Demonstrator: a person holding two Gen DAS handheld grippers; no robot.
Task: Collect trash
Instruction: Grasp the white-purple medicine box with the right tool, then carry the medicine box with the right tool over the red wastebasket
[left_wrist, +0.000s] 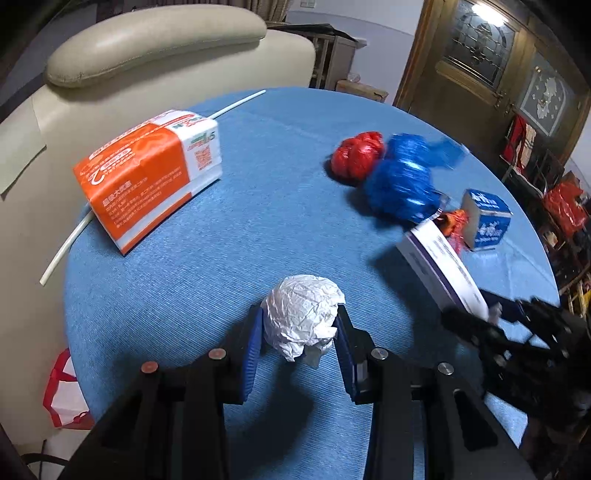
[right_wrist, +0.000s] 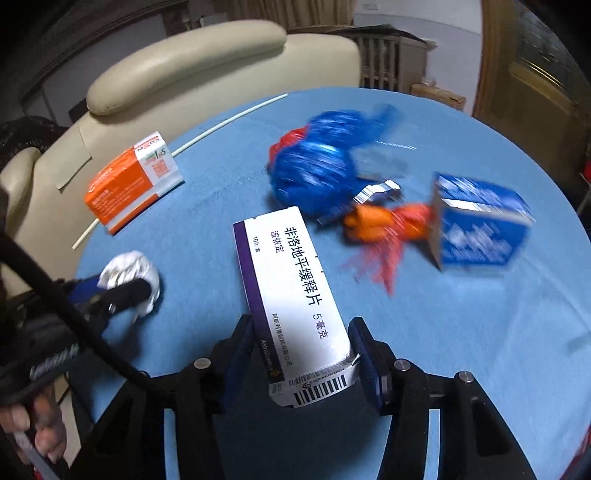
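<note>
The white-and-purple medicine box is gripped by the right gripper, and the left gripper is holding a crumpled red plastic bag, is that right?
Not quite. The left gripper holds a crumpled white paper ball, not a red bag; the left wrist view shows it between the blue pads. The red plastic bag lies untouched farther out on the table. The right gripper does hold the white-and-purple medicine box.

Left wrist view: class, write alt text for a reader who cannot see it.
The left gripper clamps a crumpled white paper ball over a round blue table. Beyond lie an orange carton and red and blue plastic bags; at right, the right gripper holds a white-and-purple box.
</note>
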